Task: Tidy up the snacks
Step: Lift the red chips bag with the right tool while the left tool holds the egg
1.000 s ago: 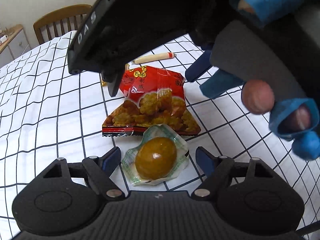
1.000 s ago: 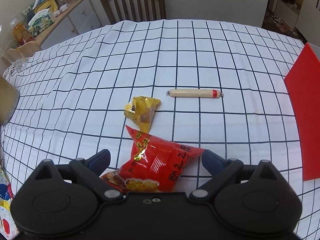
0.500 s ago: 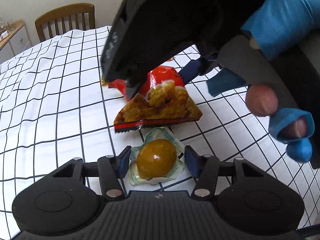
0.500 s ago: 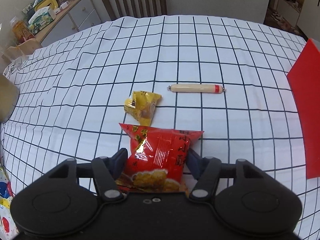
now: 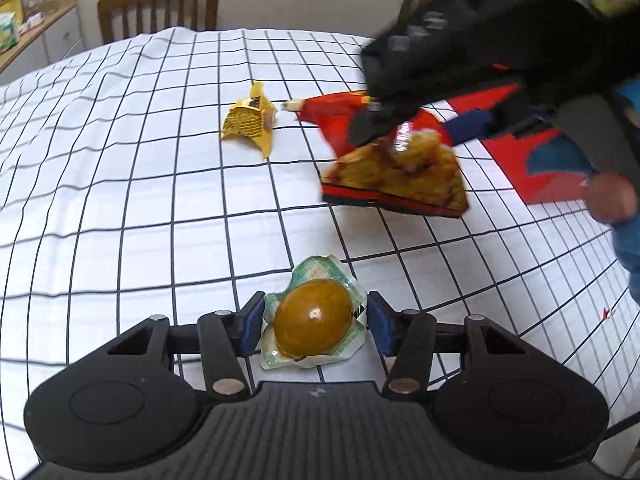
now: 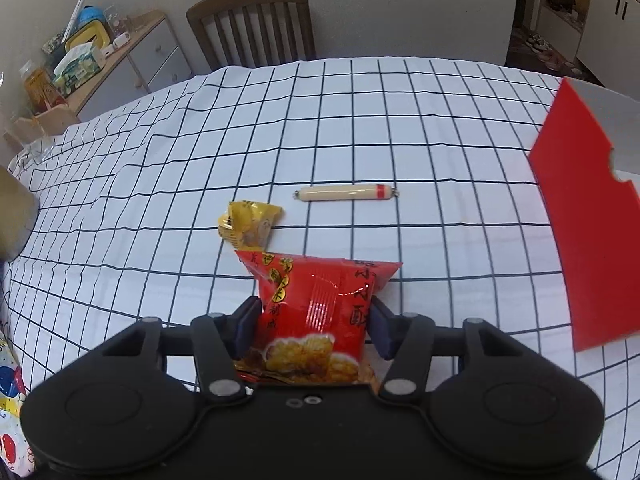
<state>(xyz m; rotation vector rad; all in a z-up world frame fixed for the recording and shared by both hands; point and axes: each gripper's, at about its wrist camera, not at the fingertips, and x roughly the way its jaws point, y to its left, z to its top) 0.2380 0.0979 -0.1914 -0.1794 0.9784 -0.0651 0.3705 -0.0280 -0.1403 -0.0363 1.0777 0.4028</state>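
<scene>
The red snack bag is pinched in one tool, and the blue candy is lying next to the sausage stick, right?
Not quite. The wrapper beside the sausage stick is yellow, not blue, as the right wrist view shows. The red snack bag is indeed pinched in the right tool.

Table (image 6: 400, 92) under white grid cloth, wooden chair (image 6: 252, 24) at far edge. Plain pale wall (image 6: 400, 0). Cluttered sideboard (image 6: 132, 60) left, doorway (image 6: 560, 12) right.
</scene>
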